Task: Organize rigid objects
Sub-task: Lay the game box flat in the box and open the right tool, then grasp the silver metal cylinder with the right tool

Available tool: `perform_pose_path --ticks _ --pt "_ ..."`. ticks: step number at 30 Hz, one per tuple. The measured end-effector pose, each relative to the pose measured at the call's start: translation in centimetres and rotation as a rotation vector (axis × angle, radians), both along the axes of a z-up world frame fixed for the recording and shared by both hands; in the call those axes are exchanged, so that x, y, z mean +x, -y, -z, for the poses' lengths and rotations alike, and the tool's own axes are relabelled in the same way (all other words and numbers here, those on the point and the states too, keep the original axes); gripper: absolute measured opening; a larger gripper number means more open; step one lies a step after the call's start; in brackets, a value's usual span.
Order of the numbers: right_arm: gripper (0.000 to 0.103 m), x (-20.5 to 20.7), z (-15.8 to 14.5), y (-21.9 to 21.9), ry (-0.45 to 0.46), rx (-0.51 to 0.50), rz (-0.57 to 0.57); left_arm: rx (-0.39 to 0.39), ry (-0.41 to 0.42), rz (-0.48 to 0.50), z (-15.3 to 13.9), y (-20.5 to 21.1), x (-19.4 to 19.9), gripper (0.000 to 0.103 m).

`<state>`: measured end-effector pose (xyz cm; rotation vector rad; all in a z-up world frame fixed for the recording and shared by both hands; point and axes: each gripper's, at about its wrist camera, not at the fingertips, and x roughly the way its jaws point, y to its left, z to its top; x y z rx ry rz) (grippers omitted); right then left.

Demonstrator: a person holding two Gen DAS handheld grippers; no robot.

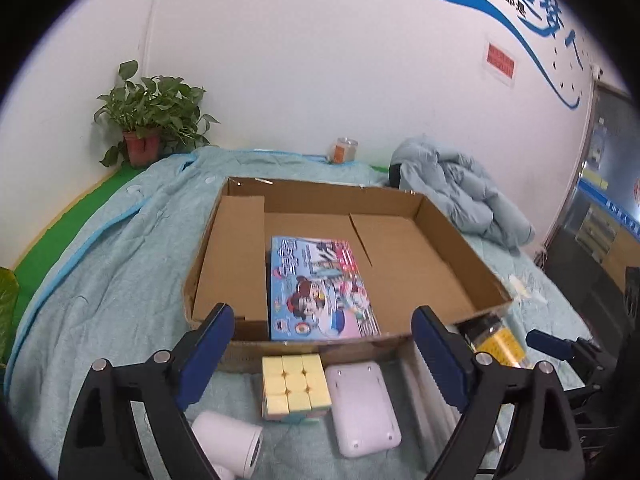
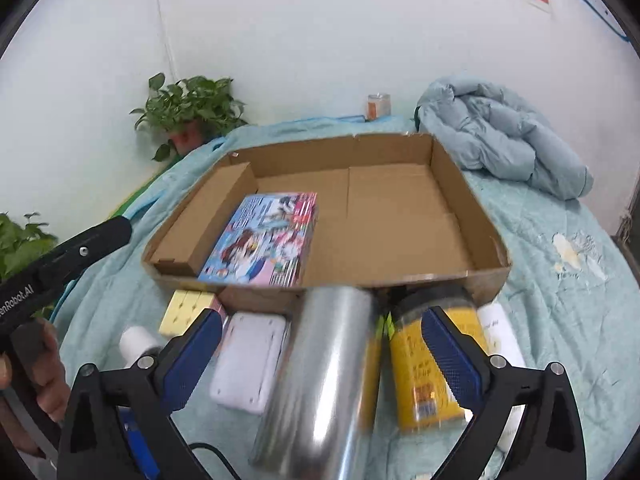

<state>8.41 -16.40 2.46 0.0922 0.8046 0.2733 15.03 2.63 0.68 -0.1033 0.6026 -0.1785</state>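
- One cardboard box (image 1: pixel 420 256), shallow and open-topped, sits on the teal bedspread (image 1: pixel 104 264).
- One colourful picture box (image 1: pixel 320 288) lies flat inside it, left of centre, against the near wall.
- One pastel puzzle cube (image 1: pixel 295 388) rests outside the box, just before its near wall.
- One white flat case (image 1: pixel 362 408) lies immediately right of the cube, near or touching it (hard to tell which).
- One white cylinder (image 1: pixel 230 440) lies on its side, nearer the camera on the left.
- One yellow-labelled jar (image 2: pixel 434 356) with a dark lid and one silver metal cylinder (image 2: pixel 324 376) lie side by side; a white tube (image 2: pixel 500 332) sits beyond the jar.
- Left gripper (image 1: pixel 322 344): jaws wide apart and empty, the cube and white case below between them.
- Right gripper (image 2: pixel 320 344): jaws spread wide, the silver cylinder lying between them (blurred, no pad visibly touching it), the jar beside the right pad.
- One potted plant (image 1: pixel 148 120), one small glass jar (image 1: pixel 343 150) and one crumpled jacket (image 1: pixel 460 192) lie beyond.
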Motion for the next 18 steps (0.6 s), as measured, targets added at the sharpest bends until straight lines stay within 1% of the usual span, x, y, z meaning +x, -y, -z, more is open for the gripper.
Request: perform_pose_path --ticks 2,5,7,9,11,13,14,16,18 --pt "0.101 -1.1 0.4 0.7 -0.02 0.016 0.001 0.007 -0.028 0.039 0.6 0.7 -0.5 0.09" --pt "0.101 -3.0 1.2 1.9 -0.061 0.056 -0.013 -0.019 -0.118 0.118 2.2 1.9 -0.7 0.09" --pt "0.1 -4.1 1.9 2.8 -0.107 0.098 -0.004 -0.06 -0.193 0.172 3.4 2.7 -0.4 0.09" --pt "0.099 -4.8 3.0 4.0 -0.185 0.18 0.022 -0.09 -0.273 0.225 4.8 3.8 0.3 0.09" --pt "0.094 -4.9 4.5 4.5 -0.271 0.255 0.017 -0.106 -0.305 0.25 5.5 4.7 0.6 0.09" --pt "0.091 -4.7 6.0 4.5 -0.337 0.288 0.005 -0.135 -0.325 0.288 6.0 5.7 1.1 0.09" --pt "0.088 -4.5 6.8 4.4 -0.367 0.3 0.009 -0.148 -0.336 0.307 6.1 6.1 1.4 0.09" --pt "0.084 -4.1 8.5 4.2 -0.435 0.312 0.006 -0.184 -0.373 0.358 6.6 7.1 2.3 0.09" --pt "0.082 -3.9 9.5 3.9 -0.467 0.365 -0.021 -0.196 -0.406 0.381 7.1 8.0 3.0 0.089"
